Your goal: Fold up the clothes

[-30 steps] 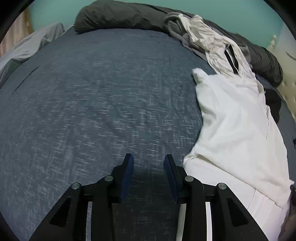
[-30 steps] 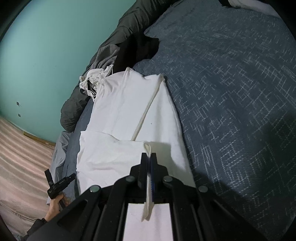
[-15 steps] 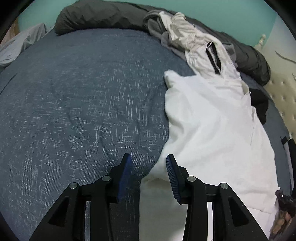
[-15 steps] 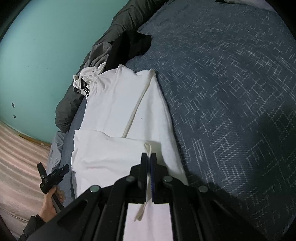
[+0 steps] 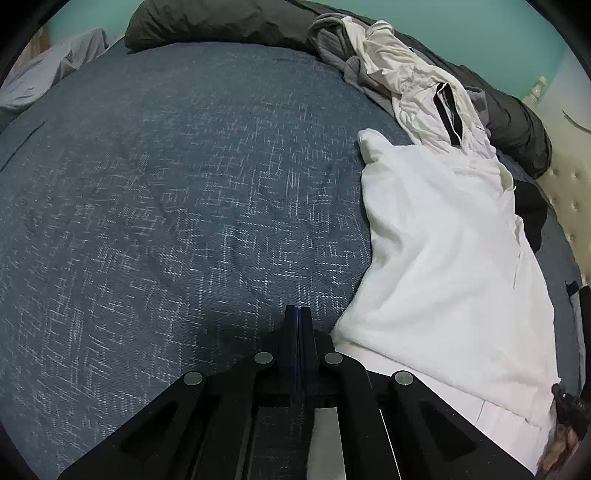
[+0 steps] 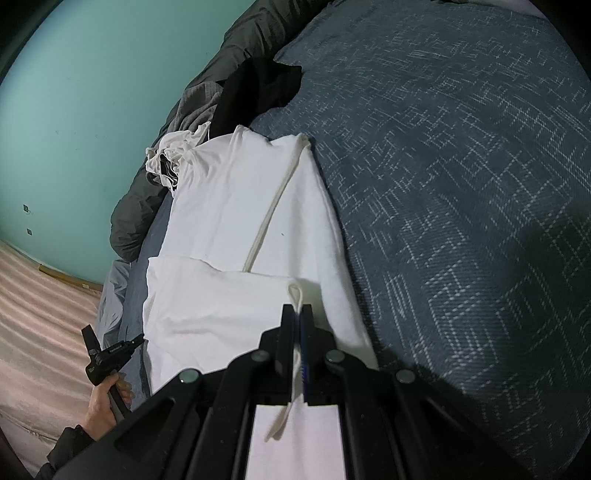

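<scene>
A white garment (image 5: pixel 443 251) lies lengthwise on the blue blanket (image 5: pixel 166 203), its near end folded over (image 6: pixel 221 295). In the left wrist view my left gripper (image 5: pixel 298 314) is shut over the blanket. The garment's edge runs just beside its right finger, and no cloth shows between the tips. The right wrist view shows this gripper (image 6: pixel 137 337) in a hand at the garment's left edge. My right gripper (image 6: pixel 297 310) is shut on a thin white hem strip of the garment. A loop sticks up past its tips and the end hangs below.
Crumpled grey and cream clothes (image 5: pixel 388 62) and a black garment (image 6: pixel 258 88) lie at the bed's far side against a dark rolled duvet (image 5: pixel 221 22). A tufted cream headboard (image 5: pixel 569 192) stands on the right. The bed's edge drops to a pale floor (image 6: pixel 37 314).
My left gripper's jaws have closed. The garment's edge, between them half a second ago, now lies just right of them. The right gripper keeps its hold and has not moved.
</scene>
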A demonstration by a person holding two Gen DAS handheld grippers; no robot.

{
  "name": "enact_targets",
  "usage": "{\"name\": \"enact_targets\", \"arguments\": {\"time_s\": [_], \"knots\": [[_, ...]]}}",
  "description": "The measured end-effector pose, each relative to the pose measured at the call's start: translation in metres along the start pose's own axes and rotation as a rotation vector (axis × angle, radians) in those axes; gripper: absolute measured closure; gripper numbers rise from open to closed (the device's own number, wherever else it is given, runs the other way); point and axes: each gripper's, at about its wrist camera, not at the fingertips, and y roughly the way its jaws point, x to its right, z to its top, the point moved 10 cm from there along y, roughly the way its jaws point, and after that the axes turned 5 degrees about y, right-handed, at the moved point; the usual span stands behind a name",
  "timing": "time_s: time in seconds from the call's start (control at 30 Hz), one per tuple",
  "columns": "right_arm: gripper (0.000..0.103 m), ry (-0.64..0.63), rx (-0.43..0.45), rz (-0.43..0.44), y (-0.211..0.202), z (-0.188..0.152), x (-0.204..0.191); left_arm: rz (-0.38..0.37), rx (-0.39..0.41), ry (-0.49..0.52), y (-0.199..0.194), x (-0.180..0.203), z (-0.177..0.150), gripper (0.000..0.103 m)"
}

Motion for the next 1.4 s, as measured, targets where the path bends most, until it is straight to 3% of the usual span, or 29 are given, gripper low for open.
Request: {"name": "enact_targets", "arguments": {"time_s": [0.2, 0.27, 0.33, 0.37, 0.47, 0.9, 1.0, 1.27, 1.4], "knots": [[0.100, 0.041, 0.005, -0.044, -0.006, 0.004, 0.007, -0.009, 0.019, 0.018, -0.007, 0.012, 0.027, 0.102], [0.098, 0.025, 0.049, -0.076, -0.017, 0.013, 0.004, -0.017, 0.029, 0.019, -0.007, 0.018, 0.041, 0.095], [0.098, 0.005, 0.107, -0.073, -0.028, 0.023, -0.003, -0.027, 0.039, 0.022, -0.004, 0.026, 0.058, 0.078], [0.097, -0.005, 0.136, -0.071, -0.034, 0.028, -0.007, -0.029, 0.043, 0.027, -0.001, 0.031, 0.067, 0.078], [0.092, -0.035, 0.169, -0.077, -0.034, 0.035, -0.012, -0.036, 0.036, 0.027, 0.013, 0.042, 0.091, 0.078], [0.092, -0.011, 0.139, -0.031, -0.008, 0.052, -0.009, -0.035, -0.006, 0.009, 0.090, 0.058, 0.156, 0.078], [0.092, -0.011, 0.127, -0.020, -0.003, 0.051, -0.010, -0.051, -0.012, 0.004, 0.100, 0.056, 0.162, 0.099], [0.092, -0.028, 0.101, -0.009, 0.003, 0.045, -0.013, -0.044, 0.001, 0.058, 0.110, 0.063, 0.187, 0.099], [0.092, -0.035, 0.092, -0.012, 0.006, 0.043, -0.013, -0.020, -0.011, 0.018, 0.115, 0.056, 0.187, 0.096]]}}
